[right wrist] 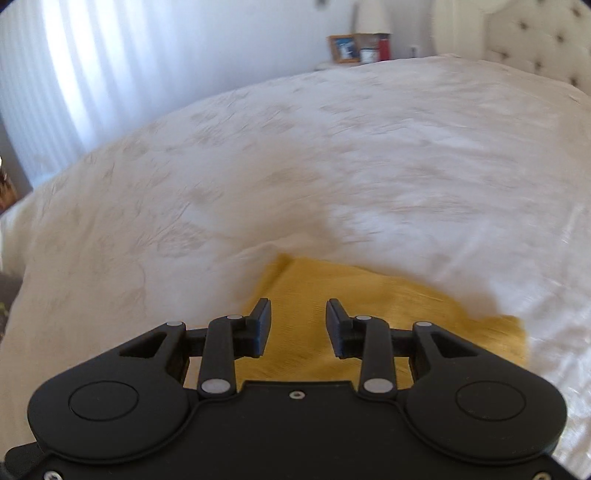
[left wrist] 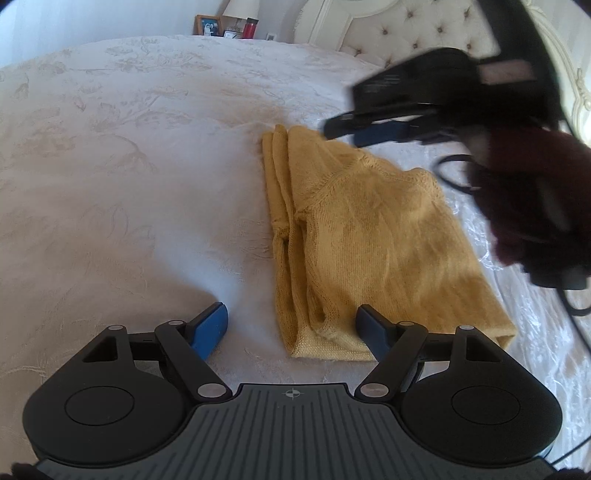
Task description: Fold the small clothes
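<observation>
A mustard-yellow knit garment (left wrist: 369,240) lies folded into a long rectangle on the white bed. My left gripper (left wrist: 291,326) is open and empty, hovering over the garment's near edge, its right finger above the cloth. My right gripper shows in the left wrist view (left wrist: 369,131), blurred, above the garment's far right corner. In the right wrist view the right gripper (right wrist: 298,325) is open and empty above the yellow garment (right wrist: 369,306).
The white patterned bedspread (left wrist: 129,166) spreads wide to the left and far side. A tufted headboard (left wrist: 424,33) stands at the back right. A nightstand with a photo frame (left wrist: 207,26) and a red bottle (left wrist: 250,27) is beyond the bed.
</observation>
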The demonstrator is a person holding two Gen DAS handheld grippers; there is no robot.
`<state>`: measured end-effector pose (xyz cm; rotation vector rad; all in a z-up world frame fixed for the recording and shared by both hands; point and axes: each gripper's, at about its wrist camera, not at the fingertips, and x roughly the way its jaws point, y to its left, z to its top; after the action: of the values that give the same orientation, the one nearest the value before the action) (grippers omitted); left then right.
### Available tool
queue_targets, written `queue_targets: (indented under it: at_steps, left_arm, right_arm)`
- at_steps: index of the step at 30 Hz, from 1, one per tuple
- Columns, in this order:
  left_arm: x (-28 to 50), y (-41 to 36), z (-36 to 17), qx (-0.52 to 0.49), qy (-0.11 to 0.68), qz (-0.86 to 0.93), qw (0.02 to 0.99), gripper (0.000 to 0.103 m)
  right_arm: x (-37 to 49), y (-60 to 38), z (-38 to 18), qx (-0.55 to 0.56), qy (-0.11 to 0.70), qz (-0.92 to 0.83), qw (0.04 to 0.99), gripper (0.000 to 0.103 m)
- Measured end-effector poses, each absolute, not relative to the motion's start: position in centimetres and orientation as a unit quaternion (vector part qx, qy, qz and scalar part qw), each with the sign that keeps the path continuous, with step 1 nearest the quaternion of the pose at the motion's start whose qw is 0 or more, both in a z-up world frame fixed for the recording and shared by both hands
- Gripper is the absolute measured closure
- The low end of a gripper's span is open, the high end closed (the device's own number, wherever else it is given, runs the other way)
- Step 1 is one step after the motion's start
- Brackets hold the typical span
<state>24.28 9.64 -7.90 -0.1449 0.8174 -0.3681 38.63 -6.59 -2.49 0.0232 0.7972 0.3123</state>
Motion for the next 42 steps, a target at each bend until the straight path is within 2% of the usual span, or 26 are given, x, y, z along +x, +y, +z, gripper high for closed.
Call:
queue_targets:
  at_steps: [2, 4, 6, 8, 9, 14, 15, 17, 18, 19, 21, 24, 27, 31, 34, 39, 42]
  left_arm:
    - [24.3, 9.6, -7.9, -0.070, 0.395, -0.178, 0.899, 0.027]
    - [24.3, 9.6, -7.9, -0.069, 0.395, -0.177, 0.899, 0.027]
    - [24.3, 9.5, -8.0, -0.068, 0.394, -0.177, 0.899, 0.026]
    - [24.3, 9.5, -8.0, -0.067, 0.394, -0.177, 0.899, 0.026]
    - [24.3, 9.5, -8.0, -0.066, 0.394, -0.177, 0.899, 0.026]
    - [24.3, 9.3, -8.0, -0.065, 0.392, -0.179, 0.900, 0.022]
    - [24.3, 9.3, -8.0, -0.065, 0.391, -0.179, 0.901, 0.022]
    - [24.1, 9.5, -8.0, -0.069, 0.388, -0.185, 0.900, 0.021]
    - [24.2, 9.7, -8.0, -0.074, 0.387, -0.189, 0.899, 0.021]
    - [24.3, 10.0, -8.0, -0.082, 0.386, -0.192, 0.898, 0.021]
    - [24.5, 10.6, -7.9, -0.104, 0.385, -0.201, 0.895, 0.021]
    - [25.1, 11.5, -8.1, -0.140, 0.382, -0.210, 0.889, 0.021]
    - [25.6, 11.9, -8.3, -0.156, 0.380, -0.215, 0.886, 0.021]
    - [25.9, 11.1, -8.5, -0.152, 0.377, -0.224, 0.886, 0.018]
    - [26.6, 10.5, -8.4, -0.158, 0.378, -0.239, 0.880, 0.015]
    - [27.6, 9.4, -9.1, -0.160, 0.377, -0.268, 0.872, 0.015]
    - [27.9, 9.1, -9.4, -0.166, 0.376, -0.280, 0.867, 0.012]
  right_arm:
    - [39.7, -5.1, -3.3, 0.006, 0.401, 0.154, 0.903, 0.055]
    - [40.5, -4.0, -4.1, 0.000, 0.413, 0.150, 0.899, 0.045]
    - [40.8, -3.3, -4.8, -0.018, 0.421, 0.139, 0.896, 0.045]
    - [40.9, -3.1, -5.1, -0.039, 0.424, 0.117, 0.897, 0.072]
    - [40.7, -3.1, -5.0, -0.042, 0.423, 0.114, 0.898, 0.090]
    - [39.6, -2.6, -4.0, -0.050, 0.401, 0.189, 0.895, 0.090]
    - [39.5, -2.8, -4.0, -0.045, 0.402, 0.191, 0.894, 0.082]
    - [39.1, -4.3, -3.7, -0.013, 0.391, 0.194, 0.899, 0.081]
    - [38.8, -5.4, -3.4, 0.009, 0.382, 0.191, 0.904, 0.072]
    - [38.4, -6.8, -3.0, 0.032, 0.373, 0.186, 0.909, 0.053]
    - [37.3, -9.6, -2.4, 0.065, 0.358, 0.169, 0.916, 0.042]
    - [35.5, -14.0, -2.0, 0.092, 0.341, 0.144, 0.924, 0.041]
    - [33.9, -18.1, -2.5, 0.112, 0.335, 0.117, 0.928, 0.028]
    - [32.7, -22.3, -4.2, 0.164, 0.345, 0.088, 0.920, 0.027]
    - [32.8, -23.8, -5.9, 0.204, 0.355, 0.102, 0.907, 0.021]
    - [34.3, -24.0, -8.9, 0.263, 0.369, 0.152, 0.878, 0.019]
    - [35.6, -23.8, -10.3, 0.296, 0.363, 0.180, 0.865, 0.013]
